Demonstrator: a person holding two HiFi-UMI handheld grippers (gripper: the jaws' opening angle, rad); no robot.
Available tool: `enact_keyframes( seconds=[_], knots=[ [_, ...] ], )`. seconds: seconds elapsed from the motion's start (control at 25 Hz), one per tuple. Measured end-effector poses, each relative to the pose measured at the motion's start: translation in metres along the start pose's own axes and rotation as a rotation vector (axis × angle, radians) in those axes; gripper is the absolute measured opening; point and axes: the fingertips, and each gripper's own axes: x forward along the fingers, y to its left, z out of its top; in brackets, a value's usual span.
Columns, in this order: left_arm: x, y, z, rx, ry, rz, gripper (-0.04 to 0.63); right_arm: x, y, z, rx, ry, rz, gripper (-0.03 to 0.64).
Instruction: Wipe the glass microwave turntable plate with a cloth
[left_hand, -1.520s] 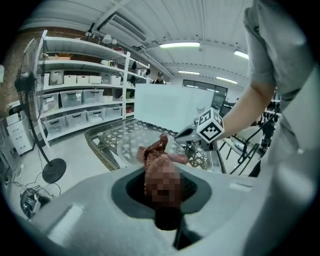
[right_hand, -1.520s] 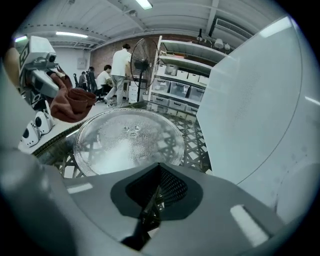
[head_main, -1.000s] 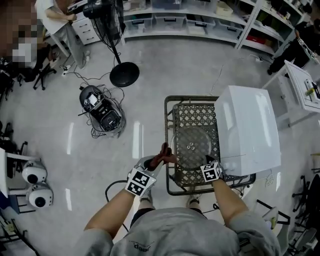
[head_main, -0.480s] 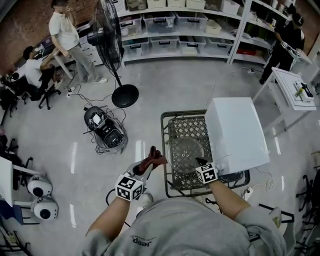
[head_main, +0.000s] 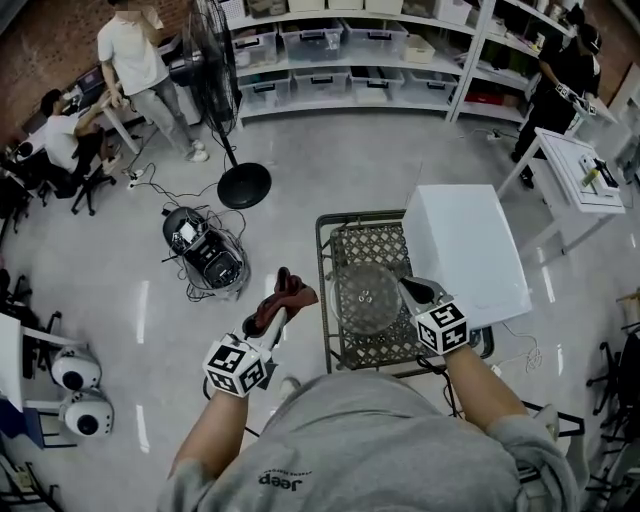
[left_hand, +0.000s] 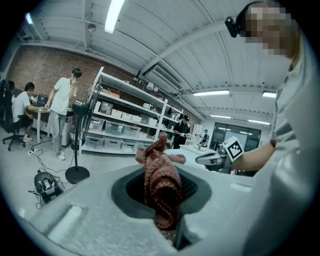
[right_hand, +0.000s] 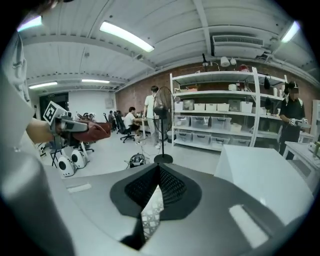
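Rust-brown knitted cloth (left_hand: 161, 185) is bunched between the jaws of the left gripper (head_main: 275, 312), which are clamped on it, with the fabric sticking out past the tips; in the head view this gripper sits left of centre, over the grey floor (head_main: 120, 250), just beside the left edge of the wire-mesh cart (head_main: 325, 300) and apart from the plate; the glass turntable plate (head_main: 367, 297) lies flat on the cart's lattice top, near the middle of the frame; the right gripper (head_main: 410, 288) has its jaws brought together at the tips on nothing, and only a thin wedge of lattice shows between them closer to its camera; its tip is at the plate's right rim, though I cannot tell whether it touches; a white microwave (head_main: 465, 250) stands at the cart's right side, just right of the plate; at the upper left are a pedestal fan (head_main: 243, 180) and two people (head_main: 130, 60) by a desk; shelves with bins (head_main: 330, 45) run along the top.
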Motion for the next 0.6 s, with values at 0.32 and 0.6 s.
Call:
enact_keyframes(
  seconds=[0.32, 0.6],
  knots=[
    [-0.003, -0.003, 0.021, -0.020, -0.059, 0.001, 0.060, -0.033, 0.002, 0.054, -0.029, -0.149, 0.047, 0.006],
    [0.001, 0.002, 0.021, -0.025, -0.054, -0.002, 0.060, -0.025, 0.002, 0.054, -0.012, -0.147, 0.044, 0.006]
  ],
)
